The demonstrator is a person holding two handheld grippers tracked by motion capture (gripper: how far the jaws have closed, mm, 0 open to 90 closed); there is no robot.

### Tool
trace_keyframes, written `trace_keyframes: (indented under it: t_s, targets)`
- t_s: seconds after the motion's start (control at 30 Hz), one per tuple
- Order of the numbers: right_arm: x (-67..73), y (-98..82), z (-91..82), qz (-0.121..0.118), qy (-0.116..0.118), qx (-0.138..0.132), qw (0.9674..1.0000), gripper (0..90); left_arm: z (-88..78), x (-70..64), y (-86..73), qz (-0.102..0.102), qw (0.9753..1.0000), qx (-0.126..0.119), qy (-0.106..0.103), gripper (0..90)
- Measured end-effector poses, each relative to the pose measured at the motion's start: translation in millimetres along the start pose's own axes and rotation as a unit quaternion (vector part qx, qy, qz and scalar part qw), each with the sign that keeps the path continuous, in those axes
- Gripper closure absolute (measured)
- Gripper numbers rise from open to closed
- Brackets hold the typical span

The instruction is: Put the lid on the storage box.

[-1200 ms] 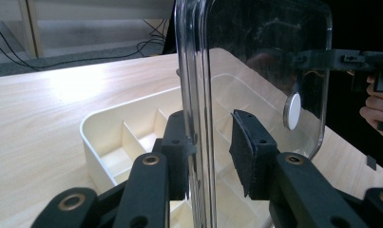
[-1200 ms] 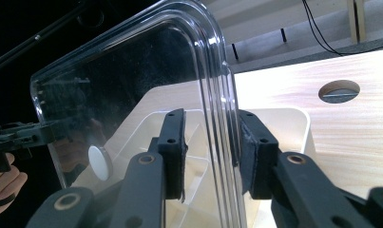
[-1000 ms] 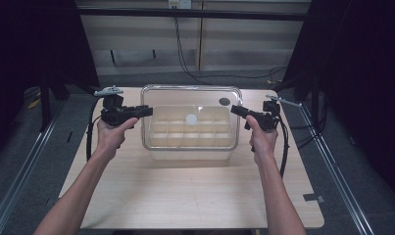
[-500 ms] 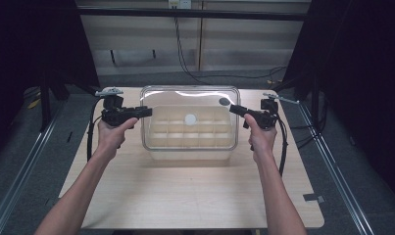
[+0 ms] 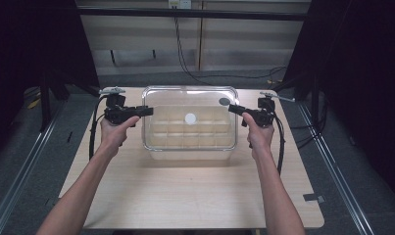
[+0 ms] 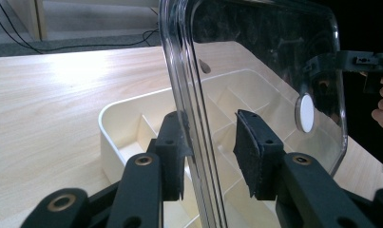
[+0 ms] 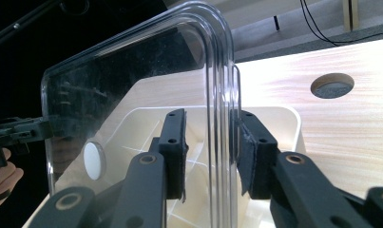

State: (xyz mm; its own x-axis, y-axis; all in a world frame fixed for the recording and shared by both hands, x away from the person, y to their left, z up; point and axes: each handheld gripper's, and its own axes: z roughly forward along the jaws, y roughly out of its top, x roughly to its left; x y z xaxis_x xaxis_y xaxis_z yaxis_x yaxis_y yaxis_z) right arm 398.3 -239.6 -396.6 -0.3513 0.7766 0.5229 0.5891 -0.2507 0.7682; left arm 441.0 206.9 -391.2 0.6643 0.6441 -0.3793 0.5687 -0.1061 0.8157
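Clear lid (image 5: 190, 117) lifted off the cream divided box (image 5: 190, 139).
Your right gripper (image 5: 233, 108) clamps one edge; your left gripper (image 5: 148, 110) has been easing open, one pad off. Setting it down remains.

My clear lid (image 6: 255, 71) runs off the top edge in my left gripper view, and its glare blurs the cream tray's (image 5: 190, 139) compartments below.

Clear lid (image 5: 190, 100) — level, above cream divided tray (image 5: 190, 142).
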Motion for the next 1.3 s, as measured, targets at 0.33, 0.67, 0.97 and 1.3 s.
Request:
trace_keyframes:
  t_s: [0.33,0.67,0.97,1.3]
  targets:
    - [-9.9,-3.4,12.0,0.009,-0.001,0.001,1.0000,66.0,9.6,4.9,-3.8,0.006,0.9998,0.015,0.014,58.9]
    - [-15.5,-6.2,19.1,0.010,-0.009,0.005,0.9999,65.2,14.4,10.5,-10.1,0.002,0.9996,0.026,0.012,57.2]
    - [-19.5,-9.0,26.4,0.012,-0.026,0.012,0.9995,64.1,16.4,16.3,-21.7,0.001,0.9991,0.041,0.007,57.3]
    - [-23.3,-12.6,35.2,0.008,-0.044,0.029,0.9986,60.8,19.2,20.6,-25.4,-0.003,0.9985,0.054,0.010,57.0]
